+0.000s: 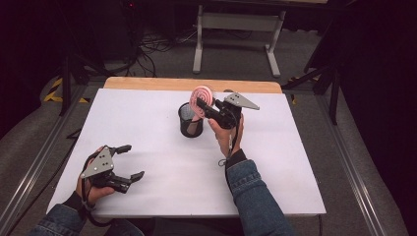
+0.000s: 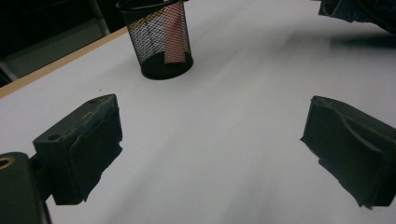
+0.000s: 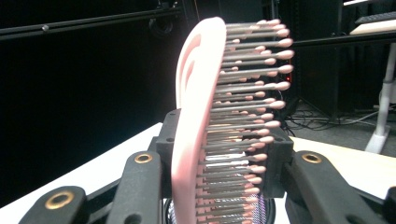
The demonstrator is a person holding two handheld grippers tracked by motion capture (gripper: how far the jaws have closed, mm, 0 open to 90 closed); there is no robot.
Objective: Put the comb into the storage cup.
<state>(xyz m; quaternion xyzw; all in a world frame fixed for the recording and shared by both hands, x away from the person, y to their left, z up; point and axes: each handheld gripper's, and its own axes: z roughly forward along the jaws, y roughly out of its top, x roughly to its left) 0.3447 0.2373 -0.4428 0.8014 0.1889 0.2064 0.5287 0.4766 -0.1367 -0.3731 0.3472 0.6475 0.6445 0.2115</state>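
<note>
pink hairbrush (image 1: 202,95), black mesh cup (image 1: 190,120), white table (image 1: 162,147) with tan wood edge

Dim lab: hazard-taped floor (image 1: 58,90), loose cables (image 1: 157,46), metal stands (image 1: 236,29).

A white worktop (image 1: 147,113) with a wooden far edge stands on grey floor (image 1: 236,59); a grey desk frame (image 1: 238,22) and cables (image 1: 157,46) lie beyond, dark surroundings

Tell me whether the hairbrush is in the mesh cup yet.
Partly in: the hairbrush handle sits inside the mesh cup, head above the rim, right gripper clamping it.
</note>
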